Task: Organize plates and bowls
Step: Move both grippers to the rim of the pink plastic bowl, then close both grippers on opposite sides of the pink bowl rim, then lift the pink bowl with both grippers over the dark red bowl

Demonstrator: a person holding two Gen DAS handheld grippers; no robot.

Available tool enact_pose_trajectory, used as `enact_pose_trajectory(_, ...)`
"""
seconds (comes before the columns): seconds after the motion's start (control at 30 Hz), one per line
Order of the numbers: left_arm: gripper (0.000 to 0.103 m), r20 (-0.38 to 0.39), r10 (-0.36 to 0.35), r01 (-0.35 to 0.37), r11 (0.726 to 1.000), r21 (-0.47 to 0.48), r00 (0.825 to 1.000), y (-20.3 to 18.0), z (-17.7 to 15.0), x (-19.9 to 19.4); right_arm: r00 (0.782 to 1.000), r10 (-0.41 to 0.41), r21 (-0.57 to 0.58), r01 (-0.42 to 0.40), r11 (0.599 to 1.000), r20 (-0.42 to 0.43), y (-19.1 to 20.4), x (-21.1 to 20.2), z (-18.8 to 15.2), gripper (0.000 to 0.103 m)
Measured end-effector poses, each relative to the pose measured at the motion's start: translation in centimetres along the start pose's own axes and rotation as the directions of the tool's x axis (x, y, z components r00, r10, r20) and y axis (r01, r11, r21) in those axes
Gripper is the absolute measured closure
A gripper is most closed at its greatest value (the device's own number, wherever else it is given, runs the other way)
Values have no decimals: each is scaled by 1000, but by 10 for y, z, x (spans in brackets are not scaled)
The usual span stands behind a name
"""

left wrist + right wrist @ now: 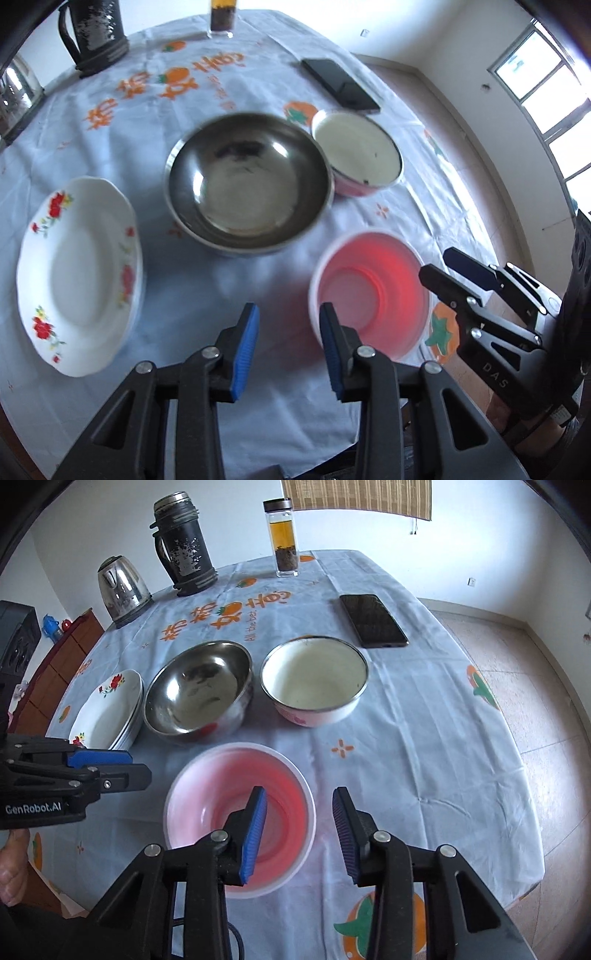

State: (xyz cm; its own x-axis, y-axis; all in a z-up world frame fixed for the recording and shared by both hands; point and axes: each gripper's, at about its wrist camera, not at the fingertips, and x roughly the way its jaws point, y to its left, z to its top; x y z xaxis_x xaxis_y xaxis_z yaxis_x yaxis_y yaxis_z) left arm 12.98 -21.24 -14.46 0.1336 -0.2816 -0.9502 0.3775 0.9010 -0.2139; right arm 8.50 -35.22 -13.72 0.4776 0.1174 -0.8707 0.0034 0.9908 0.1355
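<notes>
- Pink translucent plastic bowl (pixel 240 816) sits nearest on the bench (pixel 424 738), which wears a pale blue cloth printed with orange fruit.
- Beyond it, in a row from left to right: a stack of white floral plates (pixel 107 709), a round stainless steel bowl (pixel 199 690) and a white enamel bowl with a pink outside (pixel 314 679); the steel bowl stands just beside the plates.
- Only the right wrist view shows a steel kettle (pixel 123 590) at the far left; it also gives the whole of the dark worn thermos jug (pixel 184 546) and the glass tea bottle (pixel 282 539), both cut off at the top in the other view.
- Both views show the black phone (pixel 340 85) at the far right, near the bench's right edge.
- Left claw (pixel 288 347) is spread with nothing between its blue pads, hovering over bare cloth between the plates and the pink bowl.
- Right claw (pixel 299 830) is also spread and empty; its left pad hangs over the pink bowl's hollow, the right pad outside the rim. Whether a pad touches the rim I cannot tell.
- Open cloth lies to the right of the pink bowl, up to the bench's right edge.
</notes>
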Motion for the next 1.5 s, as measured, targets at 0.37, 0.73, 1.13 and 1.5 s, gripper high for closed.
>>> enact_pose_trajectory(0.37, 84, -60, -14, 12, 999, -40, 998, -9, -4, 28, 995, 64, 25, -62, 998, -70, -19, 18, -18, 81)
enact_pose_trajectory(0.73, 96, -80, -3, -5, 995, -98, 997, -10, -11, 36, 983, 164, -20, -166, 986, -85, -20, 23, -13, 94)
enact_pose_trajectory(1.13, 96, -52, 10, -18, 989, -149, 999, 1, -16, 10, 970, 231, -71, -236, 969, -74, -14, 6, 4, 95)
enact_pose_trajectory(1.5, 96, 36, 0, 5, 991, -133, 999, 29, 20, -35, 971, 235, -58, -233, 971, 44, 8, -23, 48, 95)
